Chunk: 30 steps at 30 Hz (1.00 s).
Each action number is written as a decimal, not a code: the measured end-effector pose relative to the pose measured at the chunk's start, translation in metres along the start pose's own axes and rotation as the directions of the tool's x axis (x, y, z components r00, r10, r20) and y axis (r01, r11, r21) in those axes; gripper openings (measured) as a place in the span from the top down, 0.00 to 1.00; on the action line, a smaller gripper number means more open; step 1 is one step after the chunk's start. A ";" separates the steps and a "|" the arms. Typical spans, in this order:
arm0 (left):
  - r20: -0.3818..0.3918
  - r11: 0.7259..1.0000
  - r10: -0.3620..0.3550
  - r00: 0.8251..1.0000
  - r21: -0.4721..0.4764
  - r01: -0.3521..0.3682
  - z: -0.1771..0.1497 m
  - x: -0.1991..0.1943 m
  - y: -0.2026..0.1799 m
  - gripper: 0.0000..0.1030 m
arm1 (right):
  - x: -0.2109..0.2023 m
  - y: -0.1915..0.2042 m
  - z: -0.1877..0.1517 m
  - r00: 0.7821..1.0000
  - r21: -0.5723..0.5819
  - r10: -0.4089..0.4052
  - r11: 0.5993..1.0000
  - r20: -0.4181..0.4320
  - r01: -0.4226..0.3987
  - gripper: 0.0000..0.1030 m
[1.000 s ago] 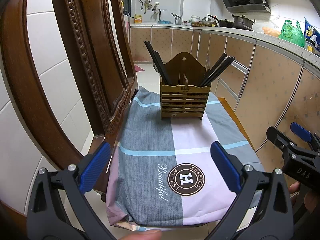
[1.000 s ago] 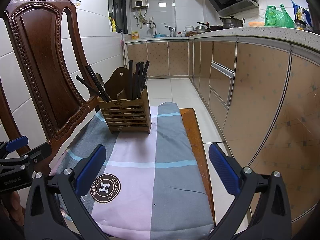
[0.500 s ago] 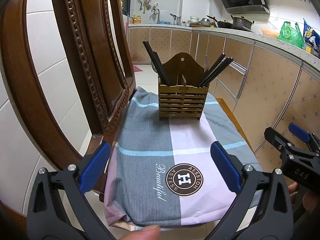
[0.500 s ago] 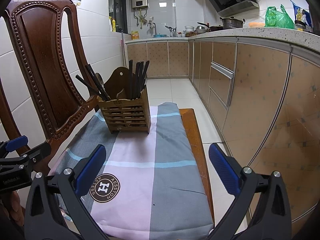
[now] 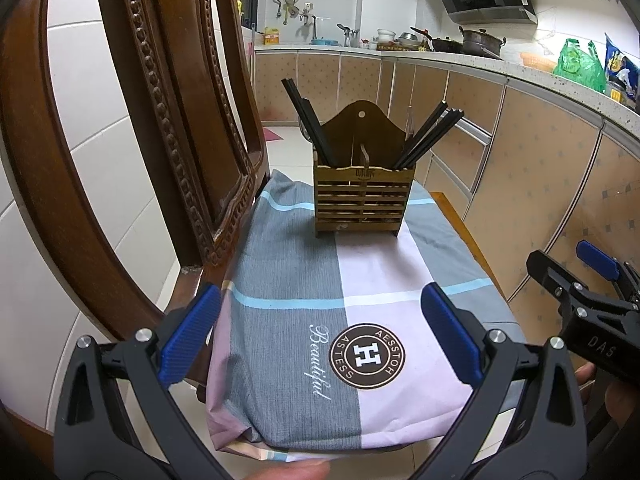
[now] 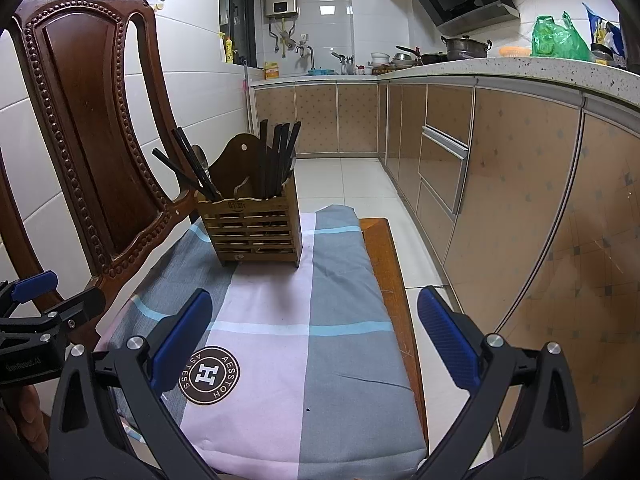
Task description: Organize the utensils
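The slatted brown wooden utensil box [image 5: 363,200] stands upright at the far end of the grey, pink and blue checked cloth [image 5: 300,280], so its long black chopsticks [image 5: 425,139] lean outward. The left gripper [image 5: 320,334] and right gripper [image 6: 314,330] wait near, jaws released, holding nothing.

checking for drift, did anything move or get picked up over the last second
Barely anything changed. The left gripper shifted slightly, so the slatted wooden utensil holder sits a little differently in its view. Nothing was grasped or released; both grippers, the right gripper included, stayed open and empty.
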<state>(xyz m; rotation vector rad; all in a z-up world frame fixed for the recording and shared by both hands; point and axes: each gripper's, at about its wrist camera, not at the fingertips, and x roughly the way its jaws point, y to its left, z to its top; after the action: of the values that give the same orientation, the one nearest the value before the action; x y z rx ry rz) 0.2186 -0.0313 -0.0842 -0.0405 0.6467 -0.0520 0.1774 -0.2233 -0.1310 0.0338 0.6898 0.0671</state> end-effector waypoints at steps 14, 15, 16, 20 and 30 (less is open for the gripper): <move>-0.003 1.000 0.001 1.000 0.003 -0.001 0.000 0.003 0.001 0.04 | 0.000 -0.001 -0.001 1.000 -0.003 0.003 1.000 -0.006 -0.003 0.03; -0.002 1.000 0.001 1.000 0.003 -0.001 0.000 0.003 0.001 0.04 | 0.001 -0.001 -0.001 1.000 -0.003 0.001 1.000 -0.005 -0.001 0.03; -0.002 1.000 0.002 1.000 0.003 -0.002 0.000 0.003 0.001 0.04 | 0.001 0.000 0.000 1.000 -0.003 0.002 1.000 -0.006 -0.002 0.03; 0.000 1.000 0.001 1.000 0.007 -0.001 0.000 0.002 0.000 0.04 | 0.001 -0.001 -0.001 1.000 -0.005 0.002 1.000 -0.008 -0.002 0.03; -0.012 1.000 0.021 1.000 0.003 -0.021 -0.002 0.006 0.001 0.04 | 0.006 -0.001 -0.003 1.000 -0.013 0.003 1.000 -0.028 -0.003 0.03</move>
<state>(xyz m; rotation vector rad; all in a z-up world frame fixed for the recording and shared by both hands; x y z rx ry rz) 0.2224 -0.0304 -0.0892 -0.0308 0.6589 -0.0328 0.1802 -0.2236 -0.1372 0.0216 0.7170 0.0750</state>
